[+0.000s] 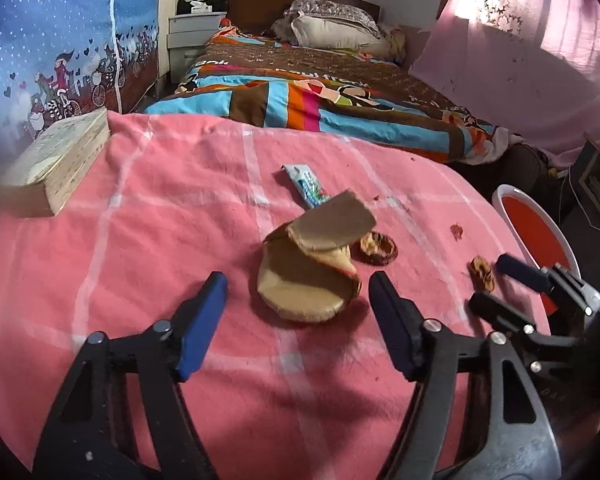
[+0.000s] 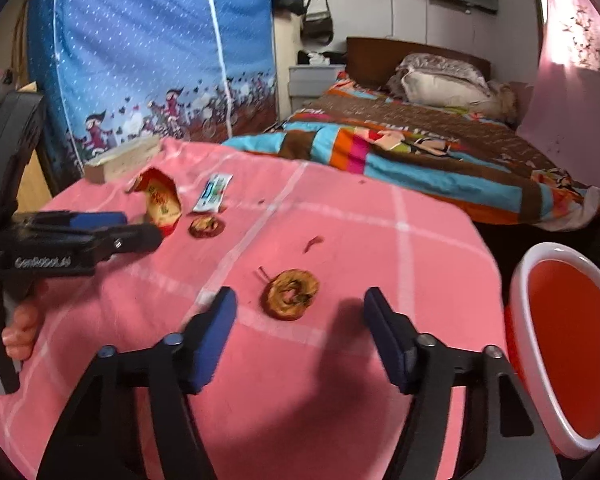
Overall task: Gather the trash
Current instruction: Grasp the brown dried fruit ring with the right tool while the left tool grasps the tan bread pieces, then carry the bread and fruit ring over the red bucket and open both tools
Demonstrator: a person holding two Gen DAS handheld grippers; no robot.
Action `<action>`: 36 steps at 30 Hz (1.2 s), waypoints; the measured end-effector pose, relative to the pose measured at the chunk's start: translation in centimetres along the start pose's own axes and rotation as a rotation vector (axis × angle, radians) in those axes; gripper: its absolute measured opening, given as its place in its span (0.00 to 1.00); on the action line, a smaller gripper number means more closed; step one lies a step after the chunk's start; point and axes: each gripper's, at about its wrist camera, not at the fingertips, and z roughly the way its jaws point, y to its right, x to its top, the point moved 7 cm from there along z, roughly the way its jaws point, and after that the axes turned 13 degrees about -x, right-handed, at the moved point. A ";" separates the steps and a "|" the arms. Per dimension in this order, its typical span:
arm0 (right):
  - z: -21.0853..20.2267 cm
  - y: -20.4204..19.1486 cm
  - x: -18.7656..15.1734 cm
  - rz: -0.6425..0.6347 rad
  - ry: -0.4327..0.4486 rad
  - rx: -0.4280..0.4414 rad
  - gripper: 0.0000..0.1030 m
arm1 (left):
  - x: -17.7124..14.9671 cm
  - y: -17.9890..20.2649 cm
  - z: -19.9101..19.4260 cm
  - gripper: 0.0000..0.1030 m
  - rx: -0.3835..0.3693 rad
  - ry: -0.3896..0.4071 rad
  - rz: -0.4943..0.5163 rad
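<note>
The red bin (image 2: pixel 572 344) ran off the right edge of my right wrist view, and my right gripper (image 1: pixel 496 284) hid part of it in the left view. The small red scraps (image 2: pixel 313 243) on the pink cloth (image 2: pixel 340 208) were too small to identify. My left hand (image 2: pixel 18 328) was cut off at the frame's edge.

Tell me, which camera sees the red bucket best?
The right wrist view: the red bucket shows its whole white rim and red inside, close up. The left wrist view catches only part, behind the right tongs.

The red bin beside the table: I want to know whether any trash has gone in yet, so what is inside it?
Inside the red bin, only bare red wall shows, with no trash visible. Its bottom is out of sight, so something could lie there.
</note>
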 end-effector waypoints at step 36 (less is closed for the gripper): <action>-11.0 3.7 6.0 0.109 0.644 -0.131 0.24 | 4.2 8.5 -8.8 0.56 -0.054 0.492 0.252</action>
